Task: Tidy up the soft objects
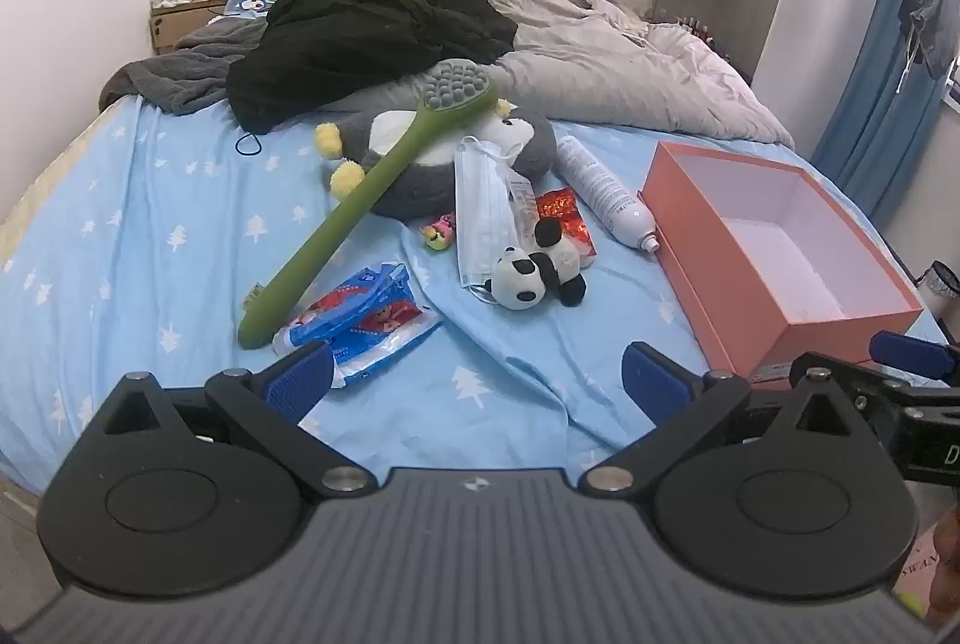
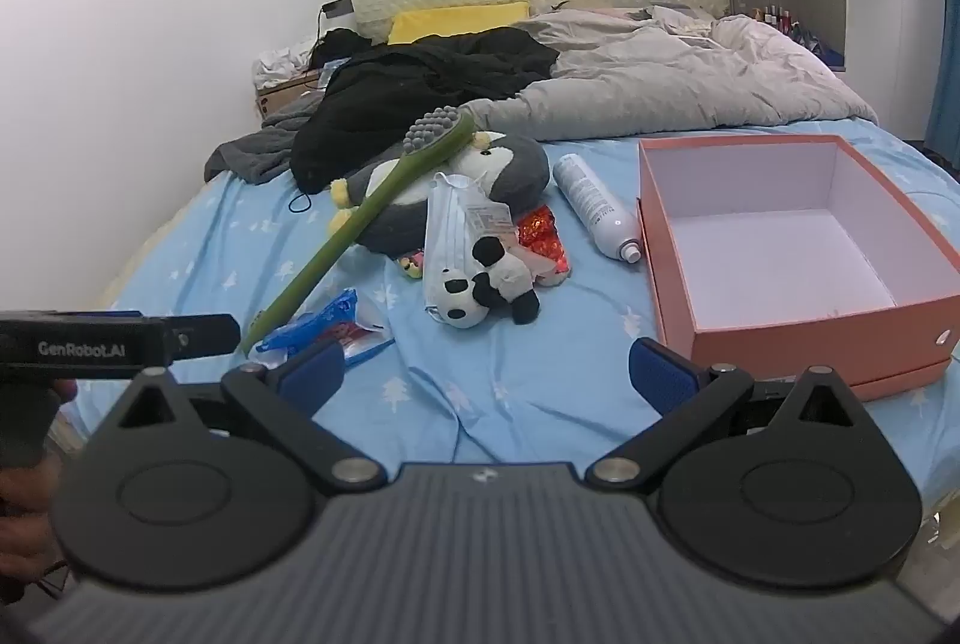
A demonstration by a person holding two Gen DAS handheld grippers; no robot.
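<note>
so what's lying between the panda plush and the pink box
Only the white spray can, nearer the pink box; by the panda plush it's bare sheet. Clearest in the right wrist view.

Panda plush (image 1: 534,272), black and white, lies on its side ahead of the left gripper (image 1: 477,374), just beyond its wide-spread fingers. Grey penguin plush (image 1: 456,158) lies farther ahead. Pink box (image 1: 774,248), open and empty, sits ahead-right.

Bed (image 1: 150,200) with toys, box (image 1: 774,248)

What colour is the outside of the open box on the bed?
Salmon pink outside, white inside; the box shows best in the right wrist view.
</note>
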